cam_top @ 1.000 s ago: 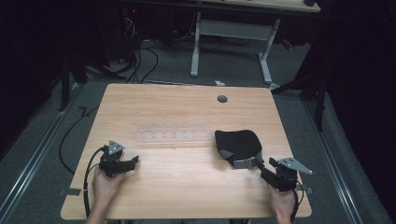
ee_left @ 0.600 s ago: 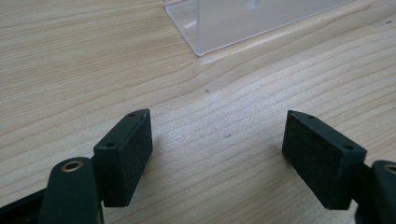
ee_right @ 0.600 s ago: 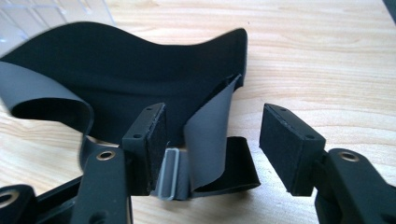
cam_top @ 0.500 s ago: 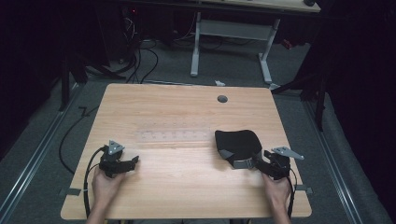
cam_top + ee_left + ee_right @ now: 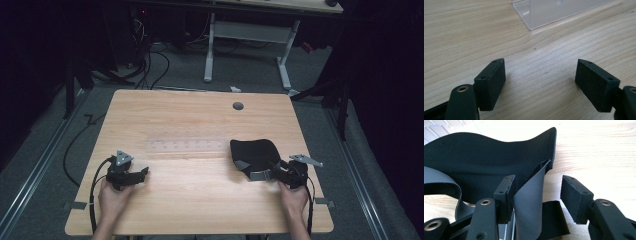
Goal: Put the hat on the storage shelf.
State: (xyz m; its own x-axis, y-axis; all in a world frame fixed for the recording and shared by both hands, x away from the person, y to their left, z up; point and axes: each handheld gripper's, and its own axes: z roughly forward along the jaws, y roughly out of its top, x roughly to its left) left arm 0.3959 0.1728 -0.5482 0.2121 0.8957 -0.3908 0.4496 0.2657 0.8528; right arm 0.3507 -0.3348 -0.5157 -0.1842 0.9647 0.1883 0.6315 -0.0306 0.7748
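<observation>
A black padded mask (image 5: 255, 151) with a grey strap (image 5: 256, 175) lies on the wooden table (image 5: 200, 115), right of centre. My right gripper (image 5: 274, 172) is at its near right edge. In the right gripper view the gripper (image 5: 537, 195) is open, with the upright grey strap (image 5: 529, 202) between the jaws, against the left one, and the mask (image 5: 486, 162) just beyond. My left gripper (image 5: 142, 172) rests open near the table's front left. In the left gripper view, that gripper (image 5: 541, 82) has bare wood between its pads.
A clear plastic strip (image 5: 185, 145) lies across the table's middle, and its corner (image 5: 554, 10) shows ahead of the left gripper. A round cable hole (image 5: 238, 106) sits near the far edge. Desk legs and cables stand on the floor beyond the table.
My right gripper has moved left and forward to the mask, and its jaws now straddle the grey strap. The left gripper has stayed put.
</observation>
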